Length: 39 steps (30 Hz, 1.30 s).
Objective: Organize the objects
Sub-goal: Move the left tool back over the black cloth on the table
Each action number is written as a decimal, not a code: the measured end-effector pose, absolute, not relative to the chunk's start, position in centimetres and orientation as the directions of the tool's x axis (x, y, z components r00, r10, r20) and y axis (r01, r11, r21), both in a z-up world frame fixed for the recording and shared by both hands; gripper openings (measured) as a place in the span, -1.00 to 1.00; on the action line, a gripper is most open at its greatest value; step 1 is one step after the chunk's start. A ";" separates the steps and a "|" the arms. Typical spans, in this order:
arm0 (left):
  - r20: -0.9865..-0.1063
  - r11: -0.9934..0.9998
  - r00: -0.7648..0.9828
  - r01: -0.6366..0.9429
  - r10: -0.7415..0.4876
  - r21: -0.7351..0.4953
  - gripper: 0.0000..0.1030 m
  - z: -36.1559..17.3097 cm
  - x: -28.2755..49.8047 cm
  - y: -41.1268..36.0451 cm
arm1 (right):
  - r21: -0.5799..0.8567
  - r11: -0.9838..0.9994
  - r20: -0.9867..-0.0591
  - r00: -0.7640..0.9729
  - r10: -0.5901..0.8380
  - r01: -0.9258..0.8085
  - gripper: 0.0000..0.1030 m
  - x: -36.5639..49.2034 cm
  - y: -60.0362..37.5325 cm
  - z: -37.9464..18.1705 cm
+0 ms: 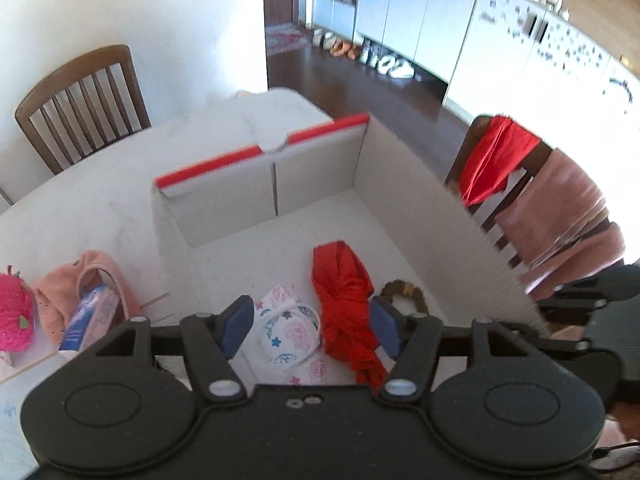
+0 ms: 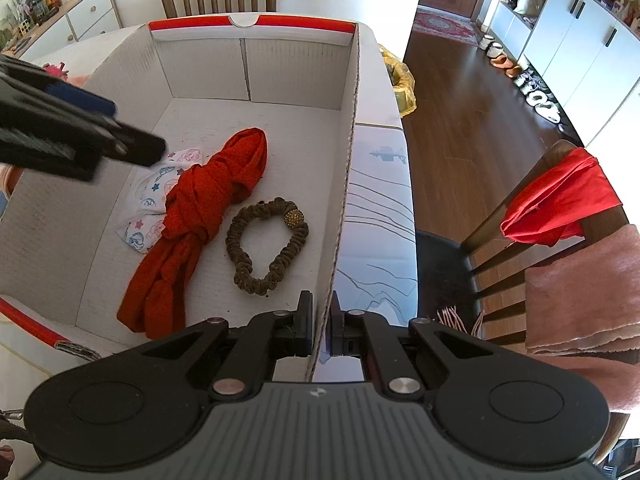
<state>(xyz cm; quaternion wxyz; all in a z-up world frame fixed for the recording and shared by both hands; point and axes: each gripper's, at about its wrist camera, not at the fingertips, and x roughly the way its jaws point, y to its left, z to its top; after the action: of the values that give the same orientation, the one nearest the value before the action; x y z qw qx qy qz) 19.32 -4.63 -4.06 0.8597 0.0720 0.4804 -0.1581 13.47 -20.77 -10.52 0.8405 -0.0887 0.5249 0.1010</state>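
Left wrist view shows me the white cardboard box (image 1: 420, 184) on the table (image 1: 100, 200), and inside it lie three things: a patterned white cloth (image 1: 290, 330), a knotted red cloth (image 1: 344, 308) and a brown scrunchie (image 1: 404, 290). In my right wrist view I see them better: the patterned cloth (image 2: 154, 204) lies partly under the red cloth (image 2: 204, 216), and the scrunchie (image 2: 266, 240), with a small golden ball on it, lies just beside the red cloth, on its right, near the box wall (image 2: 348, 152).

My left gripper (image 1: 310, 330) hangs above the patterned cloth. Its jaws stand apart and nothing is between them; the blue pads (image 1: 236, 328) touch nothing. From the right wrist camera it (image 2: 116, 136) comes in from the left side, over the box.

My right gripper (image 2: 320, 328) has its jaws closed on the right wall of the box, the cardboard edge is pinched between them.

Outside the box, on the table at the left, I see a pink cloth (image 1: 68, 296), a blue and white packet (image 1: 86, 320) on it, and a fuzzy pink strawberry toy (image 1: 14, 312). A wooden chair (image 1: 80, 100) stands behind the table. Another chair (image 2: 532, 216) at the right carries a red garment (image 2: 560, 200) and a pink towel (image 2: 584, 288).
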 end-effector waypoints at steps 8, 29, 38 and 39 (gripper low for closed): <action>-0.808 0.964 0.555 0.262 -0.197 -0.055 0.37 -1.2 17.6 -0.4 | -0.046 0.962 -0.899 0.432 0.078 -0.269 -0.90 13.4 -20.9 -10.4; -0.868 0.995 0.496 -0.096 0.041 -0.008 0.93 -8.4 12.8 12.3 | -0.074 0.961 -0.907 0.418 0.047 -0.267 -0.89 13.6 -20.4 -10.3; -0.886 0.992 0.462 -0.120 0.031 -0.028 0.93 -13.2 12.1 12.8 | -0.082 0.961 -0.908 0.418 0.038 -0.264 -0.89 13.5 -20.3 -10.3; -0.888 0.992 0.460 -0.120 0.023 -0.036 0.93 -13.5 12.2 12.9 | -0.082 0.961 -0.908 0.418 0.037 -0.263 -0.89 13.5 -20.3 -10.3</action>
<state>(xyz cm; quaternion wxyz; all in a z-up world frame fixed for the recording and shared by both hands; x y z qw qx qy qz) 12.19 12.89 -13.49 0.8531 -0.0467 0.5179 0.0419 13.53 -20.33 -10.33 0.8352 -0.1063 0.5322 0.0896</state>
